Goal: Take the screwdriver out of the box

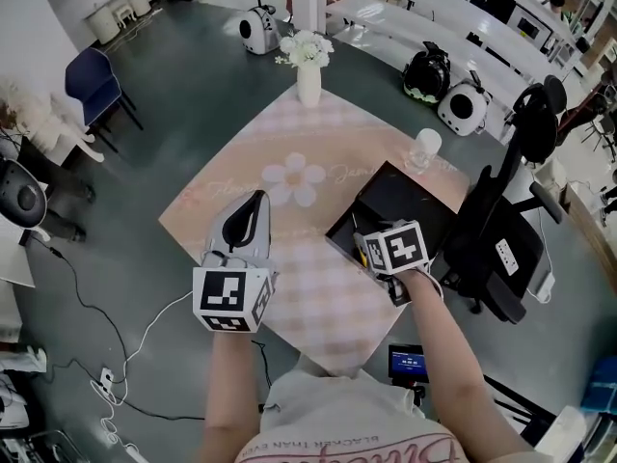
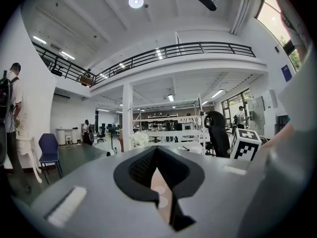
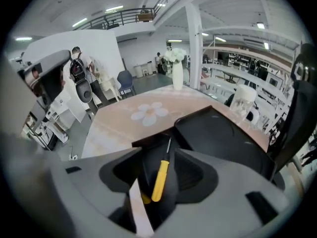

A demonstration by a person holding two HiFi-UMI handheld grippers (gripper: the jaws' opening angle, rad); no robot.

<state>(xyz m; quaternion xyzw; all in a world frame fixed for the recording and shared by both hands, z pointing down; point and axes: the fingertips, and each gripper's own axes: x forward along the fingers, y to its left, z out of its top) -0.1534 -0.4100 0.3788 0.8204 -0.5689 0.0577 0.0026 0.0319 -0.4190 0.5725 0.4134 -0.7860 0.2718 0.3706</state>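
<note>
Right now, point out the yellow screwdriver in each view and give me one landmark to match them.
Head view: right of centre, the screwdriver lies in the near corner of the black box.
Left gripper view: not in it.
Right gripper view: low centre, between the open jaws of the right gripper.
Shared landmark: the white vase of flowers.

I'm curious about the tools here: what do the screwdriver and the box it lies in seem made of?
The screwdriver has a smooth yellow handle, likely plastic, and a thin grey shaft that looks like metal. The box is matte black with thin walls, perhaps cardboard or plastic; I cannot tell which.
</note>
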